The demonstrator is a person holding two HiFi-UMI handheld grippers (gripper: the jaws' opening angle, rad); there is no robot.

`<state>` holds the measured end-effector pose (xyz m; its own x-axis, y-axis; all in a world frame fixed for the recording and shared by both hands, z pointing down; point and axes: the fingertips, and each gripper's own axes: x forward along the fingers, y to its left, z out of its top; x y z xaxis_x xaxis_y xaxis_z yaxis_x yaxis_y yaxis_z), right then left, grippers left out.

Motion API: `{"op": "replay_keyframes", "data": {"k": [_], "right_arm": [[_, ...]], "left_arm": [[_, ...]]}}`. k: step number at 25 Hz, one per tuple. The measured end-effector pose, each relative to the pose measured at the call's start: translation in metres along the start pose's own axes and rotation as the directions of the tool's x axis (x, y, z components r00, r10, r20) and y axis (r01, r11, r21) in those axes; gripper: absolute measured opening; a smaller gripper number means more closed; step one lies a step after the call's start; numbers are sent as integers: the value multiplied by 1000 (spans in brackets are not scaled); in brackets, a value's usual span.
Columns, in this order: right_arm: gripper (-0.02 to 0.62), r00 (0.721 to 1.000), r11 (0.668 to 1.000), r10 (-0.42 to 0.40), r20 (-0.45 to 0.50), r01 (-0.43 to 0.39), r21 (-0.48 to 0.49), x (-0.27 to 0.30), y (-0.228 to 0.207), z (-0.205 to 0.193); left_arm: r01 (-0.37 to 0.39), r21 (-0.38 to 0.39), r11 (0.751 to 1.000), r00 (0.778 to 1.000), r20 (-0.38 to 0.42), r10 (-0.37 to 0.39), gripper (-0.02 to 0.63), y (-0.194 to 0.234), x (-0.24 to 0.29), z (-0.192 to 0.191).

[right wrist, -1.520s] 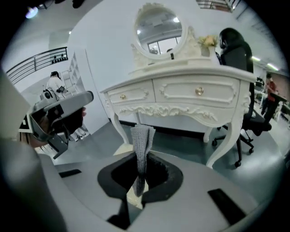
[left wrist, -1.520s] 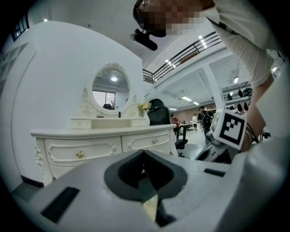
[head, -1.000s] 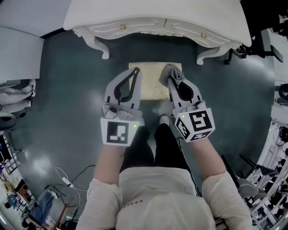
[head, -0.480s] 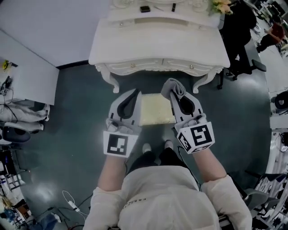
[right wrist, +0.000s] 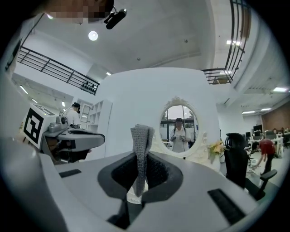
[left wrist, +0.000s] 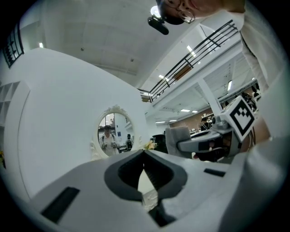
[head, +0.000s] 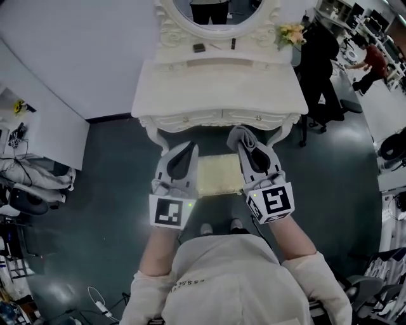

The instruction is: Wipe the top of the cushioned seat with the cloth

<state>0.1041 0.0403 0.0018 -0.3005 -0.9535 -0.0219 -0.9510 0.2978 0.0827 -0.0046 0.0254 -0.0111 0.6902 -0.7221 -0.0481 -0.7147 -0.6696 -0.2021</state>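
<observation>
The left tongs [head: 190, 147] [left wrist: 144, 153] were held with their tips together and nothing between them, raised over the left edge of the cushioned seat [head: 219, 176]. The right tongs [head: 247, 146] [right wrist: 140, 156] were clamped on the grey cloth [head: 243, 134] [right wrist: 141, 147], which stood up from the tips as a folded, knitted strip and bunched just past them. In the head view the cloth hung above the far right corner of the seat, close to the near edge of the white carved surface [head: 216, 86]; whether it touched the cushion could not be told. The seat, a pale yellowish square, lay between the two tongs, on the dark teal floor [head: 108, 190] just in front of the surface. Both tongs pointed away from the person, toward an oval mirror [head: 209, 9] [right wrist: 178, 127] at the far side of the surface. A small bunch of flowers [head: 288, 33] sat at the surface's far right corner. The toes of the person's shoes [head: 207, 228] showed just near of the seat.
</observation>
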Motion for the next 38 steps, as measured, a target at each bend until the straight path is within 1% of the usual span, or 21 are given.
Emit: {"op": "replay_keyframes", "data": {"k": [4, 7, 9, 11, 17, 23, 31, 34, 38], "right_arm": [[29, 1000, 1000, -5, 16, 5, -16, -7, -4, 8], [29, 1000, 1000, -10, 12, 10, -3, -10, -11, 8], [29, 1000, 1000, -5, 8, 5, 4, -8, -13, 8], [29, 1000, 1000, 4, -1, -4, 4, -6, -13, 5], [28, 999, 1000, 9, -32, -8, 29, -6, -17, -2], [28, 1000, 999, -13, -27, 14, 32, -6, -21, 4], [28, 999, 998, -16, -31, 18, 60, -5, -18, 6], [28, 999, 998, -5, -31, 7, 57, -3, -13, 8], [28, 1000, 999, 8, -29, -7, 45, -2, -6, 12]], "left_arm": [[3, 6, 1000, 1000, 17, -3, 2, -7, 0, 13], [-1, -10, 1000, 1000, 7, 1, 2, -10, 4, 16], [-4, -22, 1000, 1000, 15, 5, 3, -9, 8, 18], [-3, -18, 1000, 1000, 23, 3, 2, -9, 10, 20], [5, -4, 1000, 1000, 12, -5, 3, -14, 13, 19], [14, -3, 1000, 1000, 23, -14, 2, -18, 15, 24], [16, -8, 1000, 999, 28, -16, 3, -18, 15, 28], [19, 1, 1000, 999, 31, -19, 2, -20, 15, 29], [9, -7, 1000, 999, 41, -9, 2, -17, 12, 32]]}}
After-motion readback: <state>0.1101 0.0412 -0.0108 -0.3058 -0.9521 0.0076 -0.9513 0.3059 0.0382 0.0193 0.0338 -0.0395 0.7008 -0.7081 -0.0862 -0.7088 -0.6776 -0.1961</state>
